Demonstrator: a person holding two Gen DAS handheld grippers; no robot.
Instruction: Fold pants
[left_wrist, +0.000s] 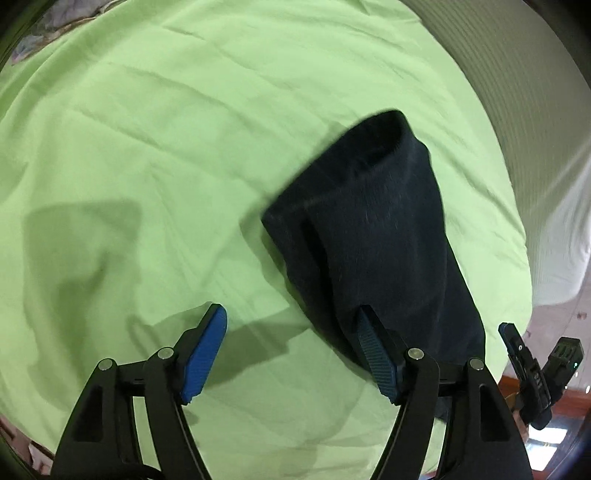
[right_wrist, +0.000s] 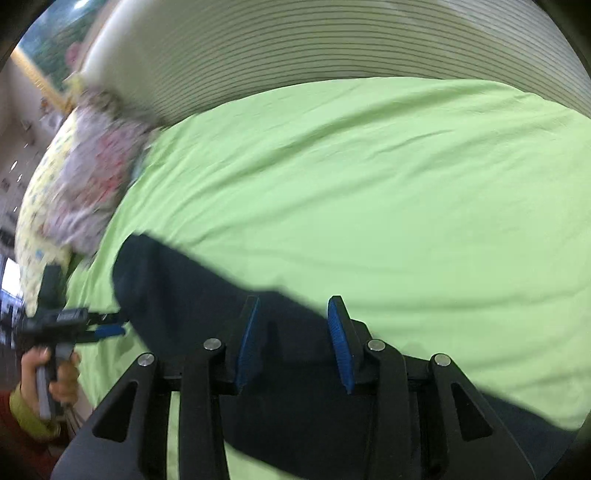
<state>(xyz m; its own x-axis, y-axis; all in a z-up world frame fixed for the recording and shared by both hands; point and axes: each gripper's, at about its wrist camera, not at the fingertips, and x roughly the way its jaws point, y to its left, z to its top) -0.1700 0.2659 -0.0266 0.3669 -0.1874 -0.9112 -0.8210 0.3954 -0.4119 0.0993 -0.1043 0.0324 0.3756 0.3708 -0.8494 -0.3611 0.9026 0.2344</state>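
Dark navy pants (left_wrist: 373, 236) lie in a long folded strip on a light green bedsheet (left_wrist: 166, 147). My left gripper (left_wrist: 291, 332) is open above the sheet, its right finger (left_wrist: 373, 354) over the strip's near part, its left finger over bare sheet. In the right wrist view the pants (right_wrist: 207, 295) run from left to lower right. My right gripper (right_wrist: 293, 325) is open above them, holding nothing. The left gripper (right_wrist: 107, 328) shows at the far left in a hand, and the right gripper (left_wrist: 517, 350) shows at the left wrist view's right edge.
A striped white headboard or wall (right_wrist: 332, 48) stands beyond the bed. A flowery pillow and patterned bedding (right_wrist: 88, 177) lie at the bed's left end. White bedding (left_wrist: 554, 229) hangs at the right. The wooden floor (left_wrist: 569, 402) shows beyond the bed's edge.
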